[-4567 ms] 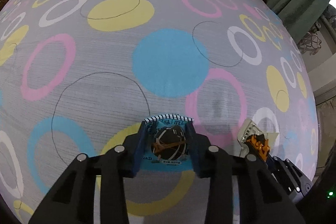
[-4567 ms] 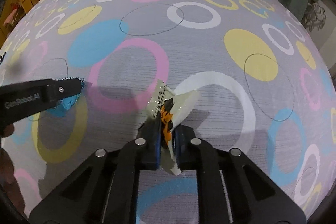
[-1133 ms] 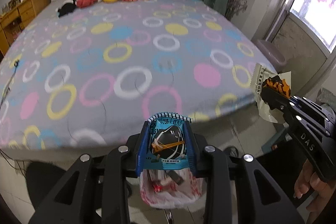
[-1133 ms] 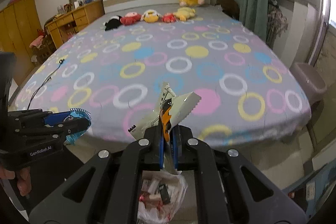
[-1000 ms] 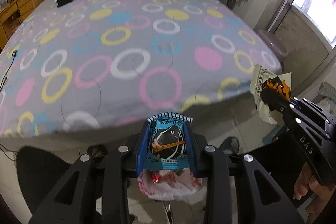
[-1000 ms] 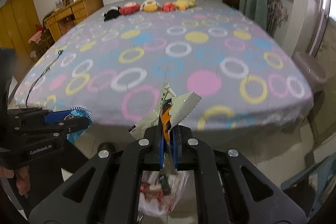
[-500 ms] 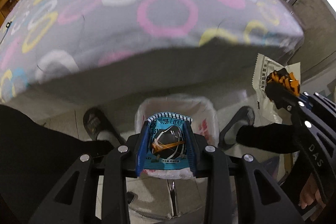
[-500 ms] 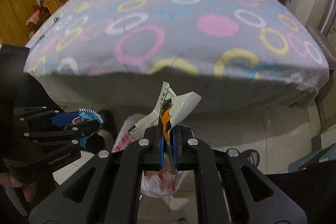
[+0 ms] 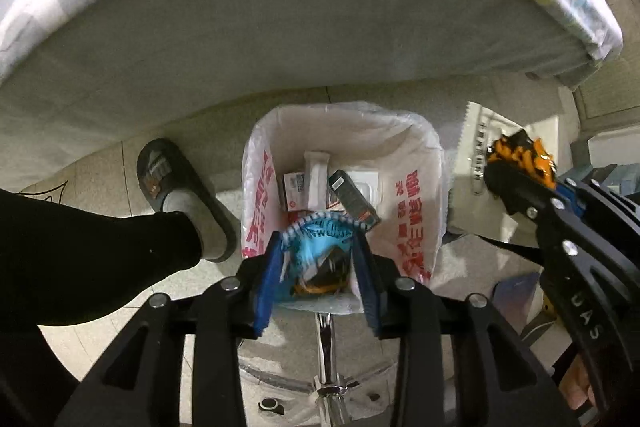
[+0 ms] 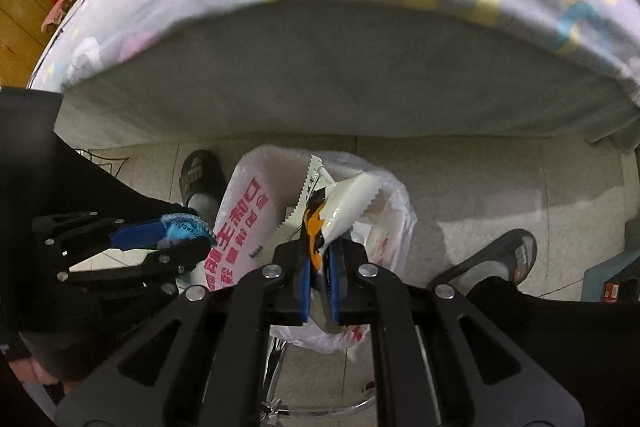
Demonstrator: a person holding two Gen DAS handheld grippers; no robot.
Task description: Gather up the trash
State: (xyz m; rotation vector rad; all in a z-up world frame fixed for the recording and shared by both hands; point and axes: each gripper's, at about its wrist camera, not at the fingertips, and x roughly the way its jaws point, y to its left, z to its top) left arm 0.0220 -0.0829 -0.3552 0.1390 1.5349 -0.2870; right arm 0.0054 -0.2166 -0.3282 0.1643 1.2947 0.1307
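A white bin bag [image 9: 416, 155] with red print hangs open on the floor below the bed edge, with several boxes and packets inside. My left gripper [image 9: 318, 239] points straight down over its near rim. Its jaws are opening, and a blue snack wrapper [image 9: 316, 259] sits tilted and loose between them. To the right, my right gripper [image 9: 500, 179] is shut on a white and orange wrapper [image 9: 472, 147]. In the right wrist view that gripper [image 10: 319, 251] holds the wrapper [image 10: 348, 203] above the bag [image 10: 244, 211], with the left gripper [image 10: 188, 239] at the left.
The grey side of the bed [image 9: 280, 27] fills the top of both views. A person's feet in dark slippers [image 9: 168, 183] [image 10: 500, 259] stand on either side of the bag. A chrome stand [image 9: 326, 379] lies under it. A hand [image 10: 36, 371] grips the left tool.
Both grippers have sunk from bed height to just above the bag. The left jaws have spread, and the blue wrapper has tipped over between them. The right grip is unchanged.
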